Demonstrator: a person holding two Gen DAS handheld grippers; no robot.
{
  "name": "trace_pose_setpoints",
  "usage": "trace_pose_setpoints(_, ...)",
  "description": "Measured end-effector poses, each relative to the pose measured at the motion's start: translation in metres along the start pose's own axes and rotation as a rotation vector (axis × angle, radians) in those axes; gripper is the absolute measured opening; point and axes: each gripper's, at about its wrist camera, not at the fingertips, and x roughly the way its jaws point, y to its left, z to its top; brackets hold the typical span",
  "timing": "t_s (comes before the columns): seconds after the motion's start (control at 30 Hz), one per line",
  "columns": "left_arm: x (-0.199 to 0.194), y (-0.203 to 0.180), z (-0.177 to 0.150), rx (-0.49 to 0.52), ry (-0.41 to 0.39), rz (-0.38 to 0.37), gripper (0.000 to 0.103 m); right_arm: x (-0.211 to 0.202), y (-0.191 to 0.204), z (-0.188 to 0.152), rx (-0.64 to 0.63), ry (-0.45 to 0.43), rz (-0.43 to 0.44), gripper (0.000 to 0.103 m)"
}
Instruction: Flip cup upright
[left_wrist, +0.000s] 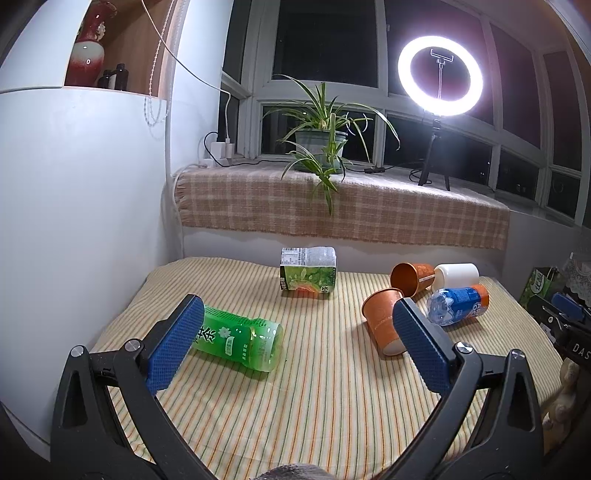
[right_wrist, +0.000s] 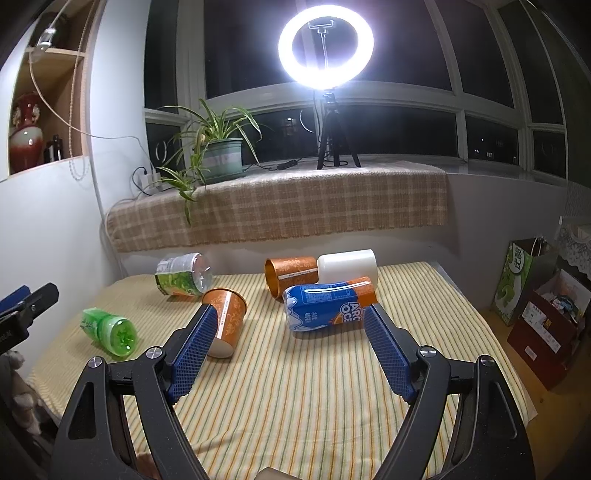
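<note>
Several cups lie on their sides on the striped tablecloth (left_wrist: 314, 387). A near orange paper cup (left_wrist: 382, 321) lies beside my left gripper's right finger; it also shows in the right wrist view (right_wrist: 227, 317) by the right gripper's left finger. A second orange cup (left_wrist: 412, 278) (right_wrist: 291, 275) and a white cup (left_wrist: 458, 275) (right_wrist: 347, 266) lie further back. A blue-orange cup (left_wrist: 458, 304) (right_wrist: 328, 306) lies in front of them. A green cup (left_wrist: 240, 341) (right_wrist: 110, 330) lies left. My left gripper (left_wrist: 295, 314) is open and empty. My right gripper (right_wrist: 290, 317) is open and empty, just short of the blue cup.
A clear cup with a green label (left_wrist: 308, 271) (right_wrist: 183, 275) lies at the back of the table. A potted plant (left_wrist: 319, 146) and ring light (left_wrist: 439, 75) stand on the checked windowsill. Boxes (right_wrist: 543, 321) stand right of the table. A wall (left_wrist: 74, 221) bounds the left side.
</note>
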Motion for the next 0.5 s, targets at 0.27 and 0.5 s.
trace_pose_setpoints(0.27,0.0005,-0.0063,0.0095,0.010,-0.007,0.002,0.103,-0.0006,-0.0012,0.0004,0.001,0.000,0.000,0.082)
trace_pose_setpoints(0.5,0.0006,-0.0094,0.0091,0.017,-0.016,0.002,0.103,-0.0022,-0.0033,0.0003,0.005,-0.003,-0.004,0.082)
